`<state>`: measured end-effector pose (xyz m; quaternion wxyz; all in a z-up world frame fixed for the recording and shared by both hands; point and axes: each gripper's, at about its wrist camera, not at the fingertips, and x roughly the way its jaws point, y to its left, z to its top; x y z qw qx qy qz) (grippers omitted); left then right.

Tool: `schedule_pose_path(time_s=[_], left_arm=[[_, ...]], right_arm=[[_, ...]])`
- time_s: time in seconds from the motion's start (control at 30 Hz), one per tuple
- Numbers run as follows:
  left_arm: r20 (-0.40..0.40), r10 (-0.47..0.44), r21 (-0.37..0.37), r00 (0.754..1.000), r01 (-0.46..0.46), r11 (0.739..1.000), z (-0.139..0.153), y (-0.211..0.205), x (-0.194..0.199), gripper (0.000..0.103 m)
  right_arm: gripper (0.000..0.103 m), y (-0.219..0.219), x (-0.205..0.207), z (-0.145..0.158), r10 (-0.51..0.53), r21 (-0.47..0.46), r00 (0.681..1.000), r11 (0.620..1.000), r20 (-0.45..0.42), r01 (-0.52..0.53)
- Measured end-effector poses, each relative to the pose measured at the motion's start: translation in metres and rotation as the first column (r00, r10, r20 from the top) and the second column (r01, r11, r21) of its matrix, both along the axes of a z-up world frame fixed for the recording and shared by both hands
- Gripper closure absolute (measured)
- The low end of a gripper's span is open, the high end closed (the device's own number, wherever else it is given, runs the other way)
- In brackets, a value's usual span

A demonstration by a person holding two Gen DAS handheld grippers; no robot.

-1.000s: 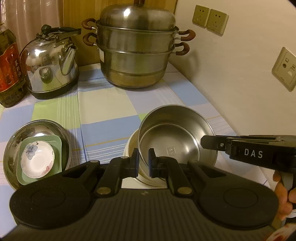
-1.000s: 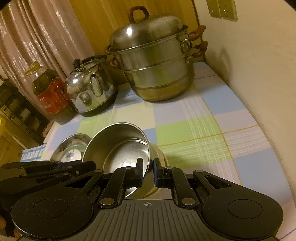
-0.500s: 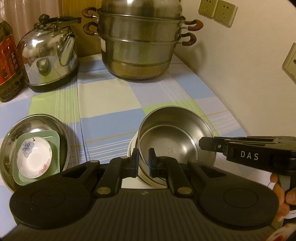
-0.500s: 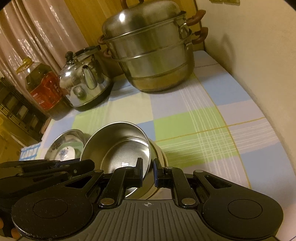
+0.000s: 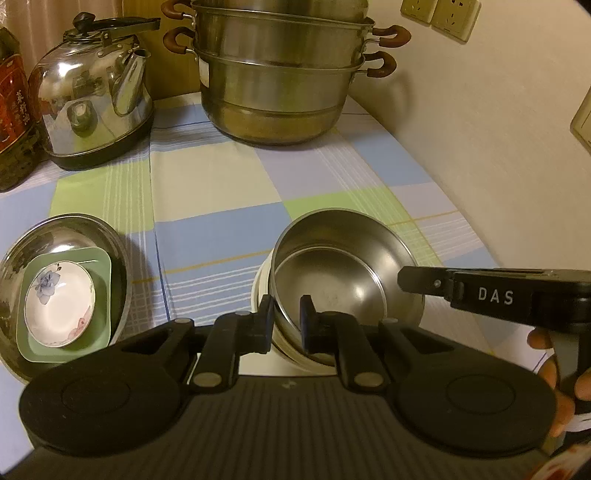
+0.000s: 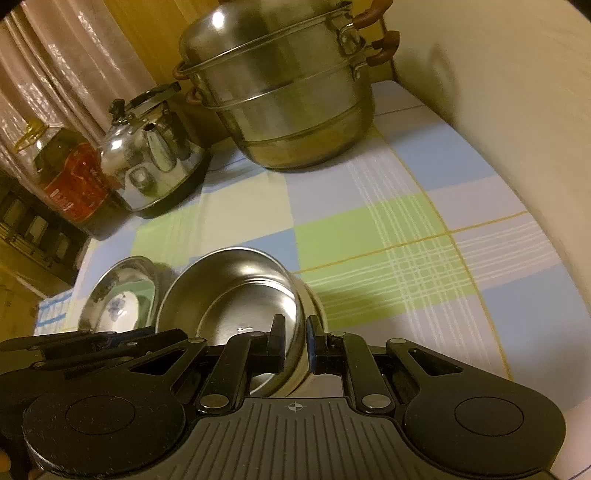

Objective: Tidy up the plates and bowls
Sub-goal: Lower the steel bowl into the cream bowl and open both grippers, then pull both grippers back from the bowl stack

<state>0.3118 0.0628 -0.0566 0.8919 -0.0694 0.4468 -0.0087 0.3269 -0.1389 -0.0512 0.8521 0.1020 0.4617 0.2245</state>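
A steel bowl (image 5: 340, 266) (image 6: 229, 291) sits tilted inside a white bowl (image 5: 260, 291) (image 6: 314, 299) on the checked cloth. My left gripper (image 5: 287, 317) straddles its near rim. Its jaws are opening, with a gap showing beside the rim. My right gripper (image 6: 295, 332) is shut on the rim at the bowl's right side, and its tip (image 5: 424, 282) shows in the left wrist view. To the left, a wide steel dish (image 5: 66, 229) (image 6: 118, 269) holds a green square plate (image 5: 103, 266) and a small floral dish (image 5: 59, 302) (image 6: 118, 310).
A tall steel steamer pot (image 5: 280, 74) (image 6: 288, 92), a kettle (image 5: 92, 99) (image 6: 147, 155) and an oil bottle (image 5: 11, 110) (image 6: 70, 173) line the back. The wall (image 5: 480, 147) with sockets (image 5: 439, 14) runs close along the right. A hand (image 5: 554, 369) holds the right gripper.
Both grippers have sunk a little with the steel bowl toward the table. The left jaws, shut on the rim before, now stand apart around it.
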Motion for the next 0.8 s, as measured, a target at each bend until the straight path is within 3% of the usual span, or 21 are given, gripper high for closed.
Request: schedule_pose_path(time_s=[0.07,0.2,0.27,0.8], left_arm=[[0.000,0.004,-0.005,1.000,-0.004,1.000,0.001,0.000,-0.001,0.089],[0.006,0.009,-0.001,1.000,-0.009,1.000,0.004,0.001,-0.004,0.088],[0.013,0.013,0.003,1.000,-0.013,1.000,0.007,0.001,-0.007,0.086],[0.023,0.057,0.016,0.998,-0.057,0.998,0.032,0.000,-0.066,0.077]], right_arm=[[0.088,-0.001,-0.001,0.001,0.001,0.003,1.000,1.000,0.004,-0.001],[0.070,-0.003,-0.005,0.004,0.003,0.007,1.000,1.000,0.017,-0.003],[0.067,-0.003,-0.008,0.005,0.006,0.011,1.000,1.000,0.020,-0.006],[0.059,-0.023,-0.056,0.023,0.037,0.021,0.999,0.999,0.034,-0.038]])
